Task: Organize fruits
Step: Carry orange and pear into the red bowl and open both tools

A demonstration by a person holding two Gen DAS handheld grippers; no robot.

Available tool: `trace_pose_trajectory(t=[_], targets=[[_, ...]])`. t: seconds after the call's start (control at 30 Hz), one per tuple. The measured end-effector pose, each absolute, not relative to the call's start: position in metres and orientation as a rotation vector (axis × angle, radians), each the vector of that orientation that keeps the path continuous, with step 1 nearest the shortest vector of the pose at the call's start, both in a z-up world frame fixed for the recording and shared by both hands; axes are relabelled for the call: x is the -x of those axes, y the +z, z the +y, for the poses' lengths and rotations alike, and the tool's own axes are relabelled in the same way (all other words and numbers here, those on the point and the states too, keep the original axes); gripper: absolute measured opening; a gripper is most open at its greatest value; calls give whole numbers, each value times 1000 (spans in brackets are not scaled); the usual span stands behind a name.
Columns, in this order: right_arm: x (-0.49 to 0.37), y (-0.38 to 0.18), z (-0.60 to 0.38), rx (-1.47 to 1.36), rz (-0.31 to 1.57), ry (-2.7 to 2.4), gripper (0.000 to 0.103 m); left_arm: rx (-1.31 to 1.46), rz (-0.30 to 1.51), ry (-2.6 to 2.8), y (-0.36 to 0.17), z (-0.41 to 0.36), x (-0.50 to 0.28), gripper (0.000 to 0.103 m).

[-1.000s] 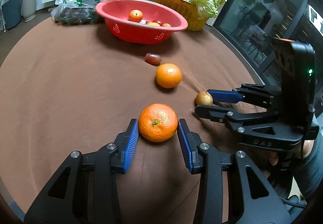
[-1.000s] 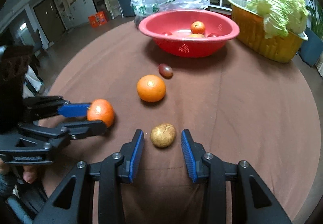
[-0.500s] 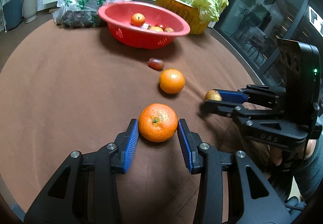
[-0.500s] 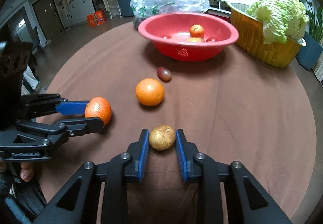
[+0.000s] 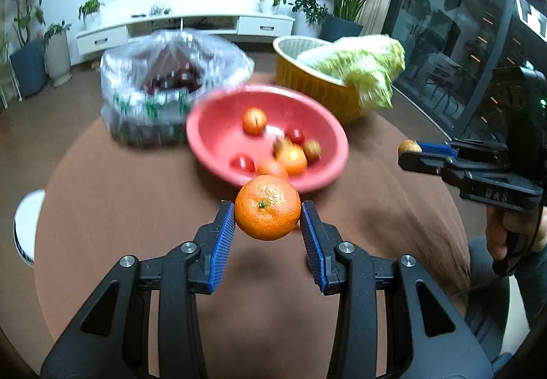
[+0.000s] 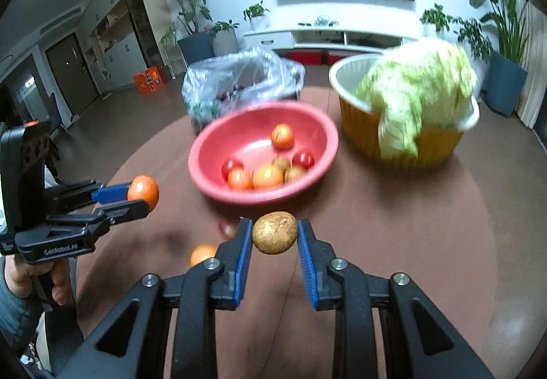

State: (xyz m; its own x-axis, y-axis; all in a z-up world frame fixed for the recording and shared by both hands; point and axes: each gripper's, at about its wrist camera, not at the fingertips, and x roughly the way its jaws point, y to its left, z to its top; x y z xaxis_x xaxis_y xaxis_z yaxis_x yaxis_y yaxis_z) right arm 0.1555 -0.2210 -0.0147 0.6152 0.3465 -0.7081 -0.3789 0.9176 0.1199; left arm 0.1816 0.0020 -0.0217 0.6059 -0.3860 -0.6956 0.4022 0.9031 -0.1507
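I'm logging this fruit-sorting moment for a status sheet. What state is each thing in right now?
Left claw: shut on the round orange mandarin, lifted off the table.
Right claw: shut on the small brown round fruit, also lifted.
Red plastic bowl: upright, holding several fruits.
Yellow ribbed tub: upright, filled by a pale green cabbage.
Clear plastic bag: open-topped, dark contents.
Second orange: loose on the brown tablecloth.

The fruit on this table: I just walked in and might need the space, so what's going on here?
A person is sorting fruit with a hand-held gripper in each hand. The left hand-held gripper is shut on an orange, the right hand-held gripper on a small brown fruit, both lifted off the brown table near the red bowl, which already holds several fruits. Another orange and a small red fruit remain on the table.
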Motion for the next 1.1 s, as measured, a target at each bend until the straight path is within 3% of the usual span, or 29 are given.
trace_pose_trajectory(t=[0.2, 0.43, 1.0, 1.1], targets=[[-191, -17, -203, 85, 808, 439, 29, -42, 803, -456, -11, -9, -241, 37], [-233, -45, -194, 123, 873, 425, 29, -70, 853, -459, -35, -21, -282, 37], [-259, -66, -193, 157, 911, 409, 29, -108, 900, -446, -69, -33, -309, 38], [-260, -63, -193, 159, 905, 405, 33, -107, 899, -444, -69, -33, -309, 38]])
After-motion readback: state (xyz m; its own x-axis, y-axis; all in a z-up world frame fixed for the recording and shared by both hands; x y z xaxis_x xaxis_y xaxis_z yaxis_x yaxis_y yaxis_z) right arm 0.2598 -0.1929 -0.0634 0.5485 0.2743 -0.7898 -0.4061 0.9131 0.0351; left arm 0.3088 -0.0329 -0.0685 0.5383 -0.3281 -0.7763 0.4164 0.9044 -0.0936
